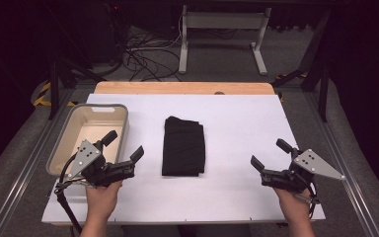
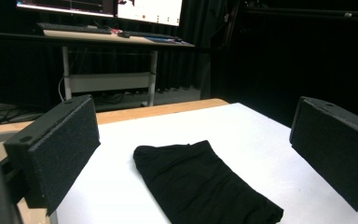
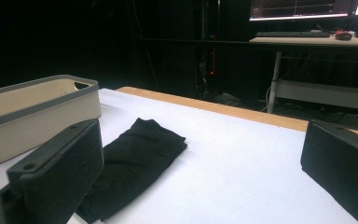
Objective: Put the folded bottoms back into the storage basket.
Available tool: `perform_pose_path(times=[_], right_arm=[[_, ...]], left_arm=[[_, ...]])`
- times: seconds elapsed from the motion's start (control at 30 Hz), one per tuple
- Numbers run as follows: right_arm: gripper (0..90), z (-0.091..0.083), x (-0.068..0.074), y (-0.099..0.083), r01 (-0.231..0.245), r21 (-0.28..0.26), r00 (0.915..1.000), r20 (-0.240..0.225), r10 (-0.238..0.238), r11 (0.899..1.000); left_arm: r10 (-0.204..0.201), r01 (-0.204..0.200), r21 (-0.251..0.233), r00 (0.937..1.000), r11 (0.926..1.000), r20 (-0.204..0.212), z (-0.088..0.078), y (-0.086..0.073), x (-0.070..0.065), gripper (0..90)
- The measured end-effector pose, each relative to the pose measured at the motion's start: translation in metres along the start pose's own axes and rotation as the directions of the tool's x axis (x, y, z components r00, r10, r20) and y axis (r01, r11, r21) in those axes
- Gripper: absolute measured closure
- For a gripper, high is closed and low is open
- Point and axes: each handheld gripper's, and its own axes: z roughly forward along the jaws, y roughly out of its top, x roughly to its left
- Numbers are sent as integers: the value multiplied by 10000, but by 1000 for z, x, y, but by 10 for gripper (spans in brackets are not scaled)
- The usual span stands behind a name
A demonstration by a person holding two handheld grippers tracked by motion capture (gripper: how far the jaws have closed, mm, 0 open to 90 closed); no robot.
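A folded black cloth garment (image 1: 183, 146) lies flat in the middle of my white-covered table (image 1: 242, 123), its long axis running away from me, the far end slightly rumpled. My left gripper (image 1: 126, 146) hovers just to the cloth's left, over the near end of a beige plastic bin with a grey rim (image 1: 123, 129); its jaws stand spread wide with nothing between them, pointing inward and forward toward the garment. My right gripper (image 1: 270, 154) hangs well apart on the other side, jaws equally spread and empty, angled inward too. The left is plainly the nearer of the two. Both hands sit low at the near edge, wrists turned so each claw faces the cloth. I judge the garment is mine to take from its near left corner.
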Motion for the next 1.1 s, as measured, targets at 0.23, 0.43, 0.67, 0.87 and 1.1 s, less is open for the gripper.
perform_pose_path(times=[0.23, 0.43, 0.67, 0.87, 1.1], right_arm=[[0, 0, 1, 0, 22, -3, 10000, -49, -22, 10000], [0, 1, 2, -1, 24, 53, 10000, -92, -24, 10000], [0, 0, 1, 1, -43, -21, 10000, -61, 43, 10000], [0, 0, 0, 2, -72, -67, 10000, -30, 72, 10000], [0, 1, 0, 3, -70, -115, 10000, -51, 69, 9999]], left_arm=[[6, -10, 216, 9998, 9998, 176, 9, 3, -9, 20], [-183, 160, 573, 9990, 9982, 407, 19, 2, -12, 18], [-259, 233, 937, 9993, 9953, 267, 31, -1, -18, 15], [-481, 469, 1318, 9988, 9902, 57, 40, -2, -18, 9], [-623, 638, 1722, 9980, 9830, -138, 49, 0, -17, 2]])
